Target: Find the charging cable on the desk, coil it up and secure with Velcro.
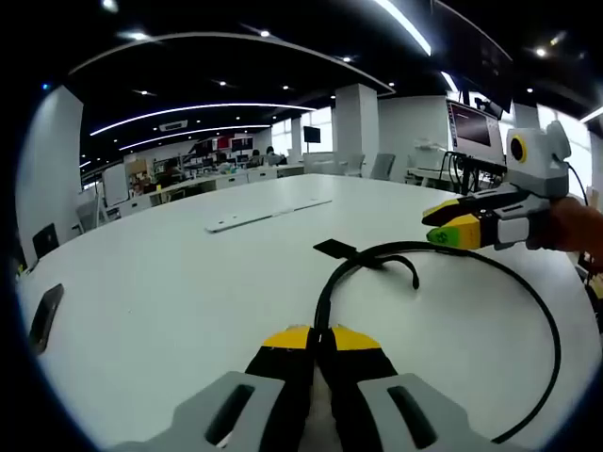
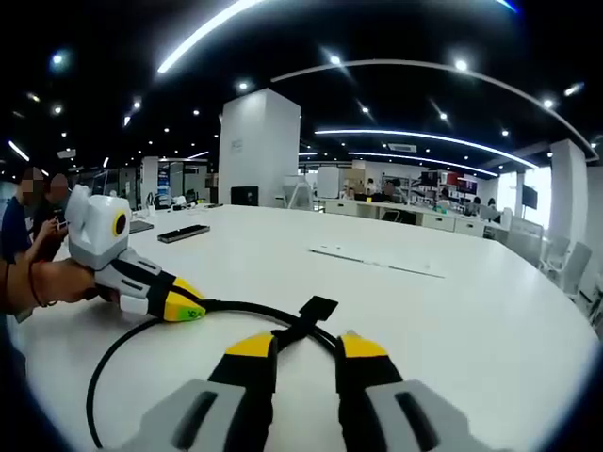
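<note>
In my left gripper view I look across a wide white table (image 1: 170, 282). At the far left edge lies a dark phone (image 1: 44, 316). Further in, toward the middle, a flat pale strip (image 1: 268, 214) lies on the tabletop. At the bottom centre my left gripper (image 1: 318, 341) has its yellow-tipped jaws pressed together on the black cable (image 1: 551, 330), which runs up from the tips, bends past a small black Velcro tab (image 1: 334, 249) and sweeps right in a big open loop resting on the table. At the right edge my right gripper (image 1: 443, 224) comes in, held by a hand (image 1: 575, 226), its tips just above the top of the loop.

In my right gripper view, at the left, a hand (image 2: 57, 281) holds the left gripper (image 2: 188, 306), its tips closed on the cable (image 2: 104, 372). From there the cable curves down and left in a loop, and also runs right toward the Velcro tab (image 2: 317, 308) near the centre. My right gripper (image 2: 306, 347) rises at the bottom centre with its jaws a narrow gap apart, the cable crossing between the tips; I cannot tell whether they touch it. Further back on the table (image 2: 490, 330) lie a dark bar (image 2: 184, 233) and a pale strip (image 2: 377, 261).
</note>
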Motion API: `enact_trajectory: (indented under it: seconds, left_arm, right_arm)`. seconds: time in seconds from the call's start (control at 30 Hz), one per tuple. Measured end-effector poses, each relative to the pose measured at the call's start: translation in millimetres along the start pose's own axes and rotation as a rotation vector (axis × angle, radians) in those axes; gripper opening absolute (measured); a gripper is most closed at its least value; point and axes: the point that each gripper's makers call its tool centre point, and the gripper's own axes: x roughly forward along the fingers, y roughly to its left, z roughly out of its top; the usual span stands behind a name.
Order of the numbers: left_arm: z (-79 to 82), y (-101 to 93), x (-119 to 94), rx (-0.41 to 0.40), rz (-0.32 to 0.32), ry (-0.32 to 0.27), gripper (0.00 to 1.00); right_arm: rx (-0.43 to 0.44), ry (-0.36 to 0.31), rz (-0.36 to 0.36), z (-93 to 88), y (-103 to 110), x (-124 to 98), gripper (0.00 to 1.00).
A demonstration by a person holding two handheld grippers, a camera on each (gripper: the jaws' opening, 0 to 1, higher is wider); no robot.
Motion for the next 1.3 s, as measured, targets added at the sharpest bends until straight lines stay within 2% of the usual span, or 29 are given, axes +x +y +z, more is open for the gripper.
enact_trajectory:
  seconds: [0.47, 0.7, 1.1, 1.3]
  left_arm:
    - [0.5, -0.3, 0.4, 0.0, -0.001, -0.004, 0.07]
    - [0.6, -0.8, 0.7, 0.001, -0.003, -0.005, 0.07]
    - [-0.1, -0.1, 0.8, 0.001, -0.006, -0.006, 0.07]
    - [-0.3, 0.1, 0.8, 0.0, -0.008, -0.007, 0.07]
  right_arm:
    - [0.021, 0.021, 0.055, -5.6, 19.7, 10.9, 0.27]
    - [0.003, 0.039, 0.063, -10.3, 25.4, 14.1, 0.28]
    - [0.086, 0.074, 0.094, -22.8, 28.9, 21.8, 0.28]
    - [0.084, 0.087, 0.098, -26.0, 30.4, 22.2, 0.28]
